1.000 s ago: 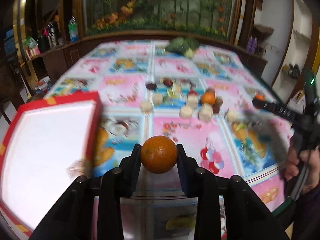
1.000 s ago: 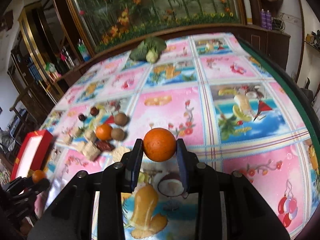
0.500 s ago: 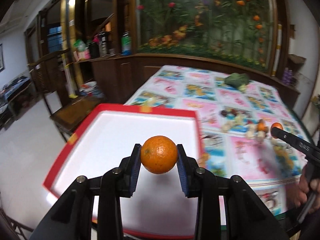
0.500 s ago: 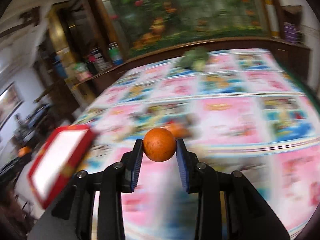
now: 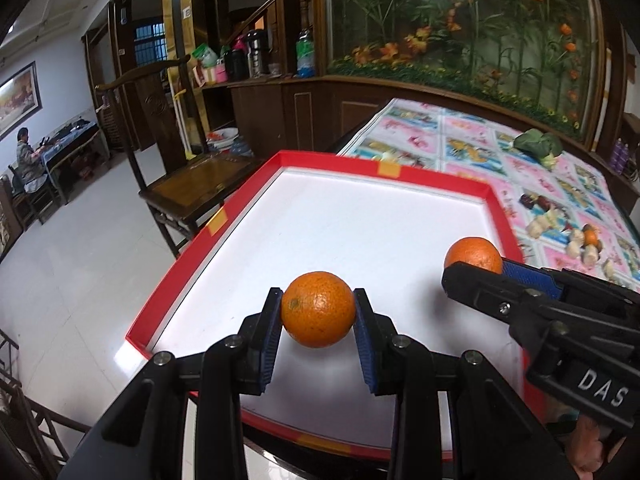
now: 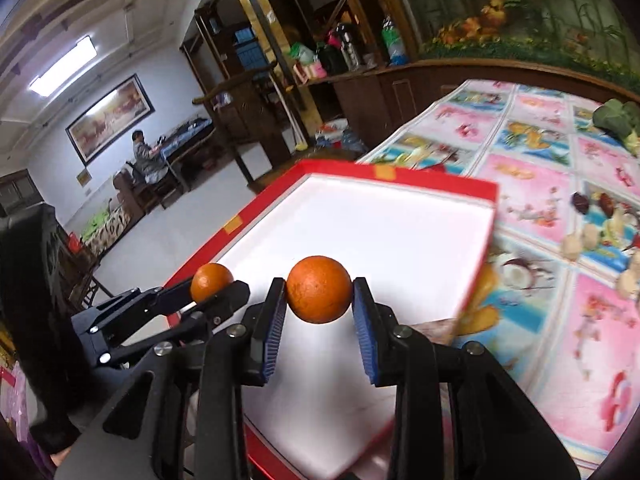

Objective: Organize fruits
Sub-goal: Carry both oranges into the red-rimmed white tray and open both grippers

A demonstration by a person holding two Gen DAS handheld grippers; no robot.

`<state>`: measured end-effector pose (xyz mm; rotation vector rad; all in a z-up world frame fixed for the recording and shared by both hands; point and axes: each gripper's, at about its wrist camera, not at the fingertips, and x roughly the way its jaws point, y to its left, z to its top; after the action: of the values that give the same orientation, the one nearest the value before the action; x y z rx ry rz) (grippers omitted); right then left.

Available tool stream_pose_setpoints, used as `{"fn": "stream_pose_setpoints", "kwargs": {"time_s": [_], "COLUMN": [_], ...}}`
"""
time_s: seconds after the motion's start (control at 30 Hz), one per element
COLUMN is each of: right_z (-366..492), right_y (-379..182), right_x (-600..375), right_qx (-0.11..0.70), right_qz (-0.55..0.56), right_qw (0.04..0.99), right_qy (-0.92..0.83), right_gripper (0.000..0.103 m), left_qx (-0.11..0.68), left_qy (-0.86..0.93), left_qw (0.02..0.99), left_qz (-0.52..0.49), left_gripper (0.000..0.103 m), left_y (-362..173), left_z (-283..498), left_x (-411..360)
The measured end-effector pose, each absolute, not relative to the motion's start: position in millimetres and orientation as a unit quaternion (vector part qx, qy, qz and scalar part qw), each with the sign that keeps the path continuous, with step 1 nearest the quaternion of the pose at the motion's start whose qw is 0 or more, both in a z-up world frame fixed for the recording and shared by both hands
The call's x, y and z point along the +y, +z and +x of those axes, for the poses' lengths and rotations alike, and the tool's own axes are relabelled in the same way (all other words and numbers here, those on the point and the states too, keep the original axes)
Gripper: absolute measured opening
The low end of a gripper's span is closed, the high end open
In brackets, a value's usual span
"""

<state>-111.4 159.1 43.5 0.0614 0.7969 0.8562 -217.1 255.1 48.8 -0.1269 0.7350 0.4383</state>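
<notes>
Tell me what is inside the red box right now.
The red box shows only a bare white floor. Two oranges hang above it, clamped in the left gripper and right gripper. The gripper bodies cover the box's near edge.

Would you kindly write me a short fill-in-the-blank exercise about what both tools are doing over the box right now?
1. The left tool is shut on an ____.
2. The right tool grips the other orange above the box's ____ interior.
3. The red-rimmed box has ____ fruit lying inside it.
4. Dates and other pieces lie on the ____ tablecloth, outside the box.

Missing words: orange; white; no; patterned
</notes>
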Motion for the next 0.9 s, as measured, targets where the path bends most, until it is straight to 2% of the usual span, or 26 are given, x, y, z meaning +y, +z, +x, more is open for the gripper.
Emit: {"fn": "stream_pose_setpoints", "kwargs": {"time_s": [0.5,0.57,0.63,0.7,0.77,0.83,0.9], "right_z": [-117,-121,-124,-124,-125,-125,-126], "right_y": [26,27,29,32,39,49,55], "right_x": [181,183,182,175,156,133,117], "right_qx": [0.395,0.39,0.383,0.38,0.367,0.346,0.332], "right_qz": [-0.037,-0.057,-0.076,-0.072,-0.043,-0.019,-0.013], "right_qw": [0.834,0.835,0.84,0.842,0.846,0.856,0.865], "right_qy": [0.384,0.383,0.376,0.375,0.385,0.383,0.376], "right_gripper": [0.035,0.036,0.037,0.046,0.058,0.065,0.066], "left_qx": [0.379,0.383,0.383,0.38,0.366,0.357,0.351], "left_qy": [0.237,0.245,0.244,0.248,0.253,0.252,0.245], "left_qw": [0.893,0.889,0.889,0.89,0.895,0.899,0.904], "left_qz": [-0.047,-0.045,-0.05,-0.052,-0.045,-0.038,-0.03], "left_gripper": [0.036,0.041,0.056,0.066,0.066,0.075,0.076], "left_y": [30,28,28,31,37,42,48], "left_z": [-213,-213,-215,-218,-221,-222,-220], "left_x": [262,263,264,264,259,254,245]}}
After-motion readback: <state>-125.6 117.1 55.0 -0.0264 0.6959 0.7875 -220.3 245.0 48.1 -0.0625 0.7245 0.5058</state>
